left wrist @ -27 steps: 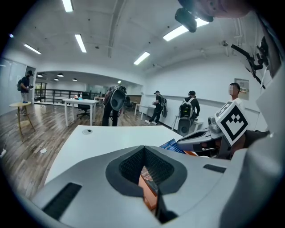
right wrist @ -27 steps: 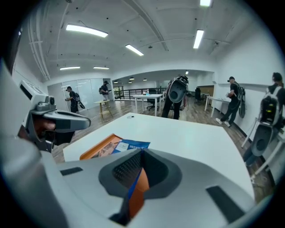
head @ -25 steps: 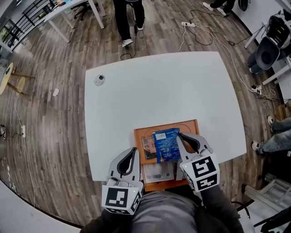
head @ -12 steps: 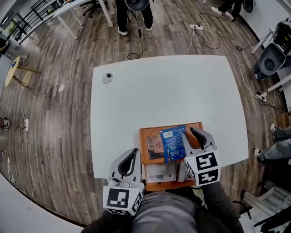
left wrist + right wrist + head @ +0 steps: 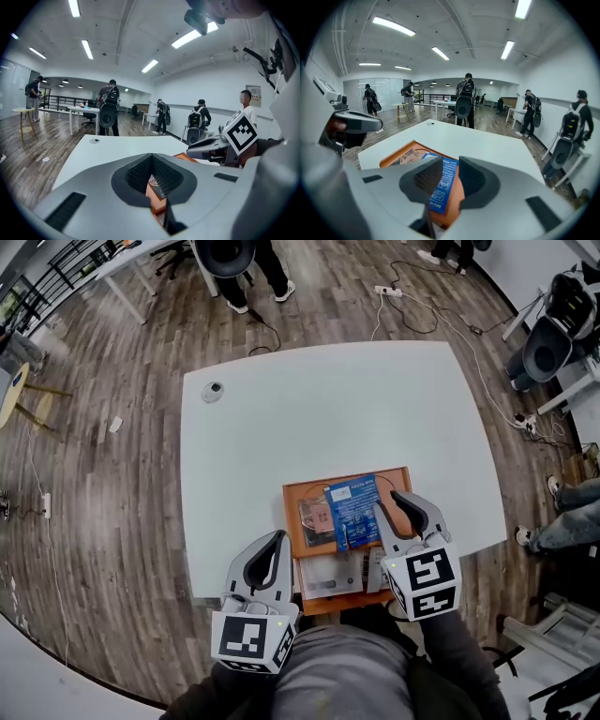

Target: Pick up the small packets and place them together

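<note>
An orange tray (image 5: pixel 292 523) sits at the near edge of the white table (image 5: pixel 281 427). A blue packet (image 5: pixel 351 512) lies flat in its far compartment, partly over a packet with a picture on it (image 5: pixel 315 519). Pale packets (image 5: pixel 330 575) lie in the near compartment. My right gripper (image 5: pixel 394 508) hovers at the blue packet's right edge with its jaws apart. In the right gripper view the blue packet (image 5: pixel 444 183) shows below the gap of the gripper (image 5: pixel 450 162), and no pad presses on it. My left gripper (image 5: pixel 273 545) hangs shut and empty left of the tray.
A small round object (image 5: pixel 214 388) rests near the table's far left corner. Cables and a power strip (image 5: pixel 386 290) lie on the wood floor beyond. Chairs (image 5: pixel 553 343) stand to the right, and a person (image 5: pixel 232 263) stands past the far edge.
My right gripper has opened and let go of the blue packet, which now rests flat in the tray. The left gripper stays as it was.
</note>
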Tool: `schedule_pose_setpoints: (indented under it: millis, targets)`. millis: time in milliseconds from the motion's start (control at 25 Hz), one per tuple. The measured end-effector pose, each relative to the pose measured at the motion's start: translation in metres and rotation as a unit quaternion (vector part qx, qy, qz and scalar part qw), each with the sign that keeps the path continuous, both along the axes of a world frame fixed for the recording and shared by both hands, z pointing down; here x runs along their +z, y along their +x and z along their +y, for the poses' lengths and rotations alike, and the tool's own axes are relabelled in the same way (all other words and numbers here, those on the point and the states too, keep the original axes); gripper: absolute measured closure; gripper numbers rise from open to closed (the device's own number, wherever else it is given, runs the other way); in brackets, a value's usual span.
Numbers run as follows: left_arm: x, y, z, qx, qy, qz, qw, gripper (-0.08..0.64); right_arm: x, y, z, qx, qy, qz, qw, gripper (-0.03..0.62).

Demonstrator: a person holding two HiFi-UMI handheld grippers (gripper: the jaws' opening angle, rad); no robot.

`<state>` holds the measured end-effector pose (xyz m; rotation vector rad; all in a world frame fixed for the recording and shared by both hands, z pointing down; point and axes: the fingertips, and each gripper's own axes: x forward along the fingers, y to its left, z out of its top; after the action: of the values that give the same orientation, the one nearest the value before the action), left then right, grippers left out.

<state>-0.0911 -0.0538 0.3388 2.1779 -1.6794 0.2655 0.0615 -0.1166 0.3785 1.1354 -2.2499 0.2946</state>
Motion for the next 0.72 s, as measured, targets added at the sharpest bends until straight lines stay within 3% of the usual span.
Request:
schedule_pose_setpoints:
  millis: [440,720]
  targets:
    - [0.008,0.026,0.030,0.077,-0.004,0.009,0.9970,0.563,0.012,0.010,0.074,0.027,-0.023,-0.003,0.999,0.497]
    - [0.016,0.031,0.041,0.103,-0.020,-0.008,0.9944,0.563,0.050,-0.011,0.112,-0.018,-0.079,-0.012,0.997,0.495]
